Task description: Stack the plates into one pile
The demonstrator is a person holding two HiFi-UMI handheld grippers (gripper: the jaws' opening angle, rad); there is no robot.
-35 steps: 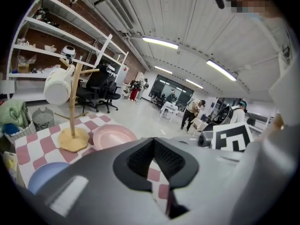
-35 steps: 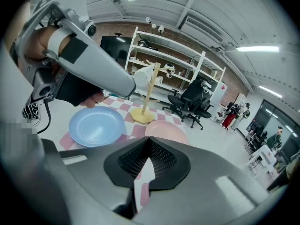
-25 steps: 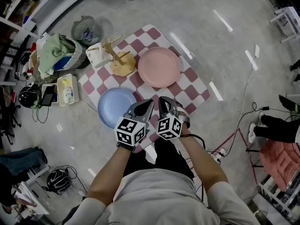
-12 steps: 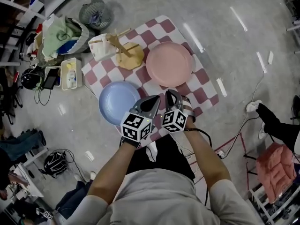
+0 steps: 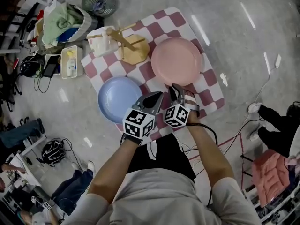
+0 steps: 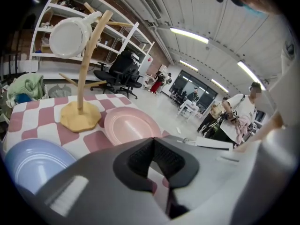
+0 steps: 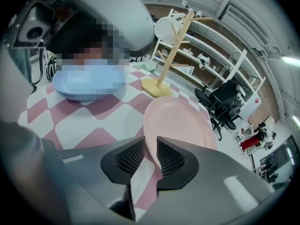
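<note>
Plates unstacked, well apart: round pink plate [image 5: 176, 61] and round pale-blue plate [image 5: 119, 99] lie flat on red-and-white checked cloth [image 5: 168, 25] spread on the floor, the blue at the cloth's left edge, the pink just beside wooden mug tree [image 5: 133, 50]. Over the near cloth, left tool [image 5: 157, 96] clenched, nothing in it; right tool [image 5: 176, 87] opening, narrow gap empty, pointing at pink plate's near rim

Bright ceiling strips [image 6: 190, 34] glare off floor [image 5: 234, 46] (fisheye edges dark, blurred).
</note>
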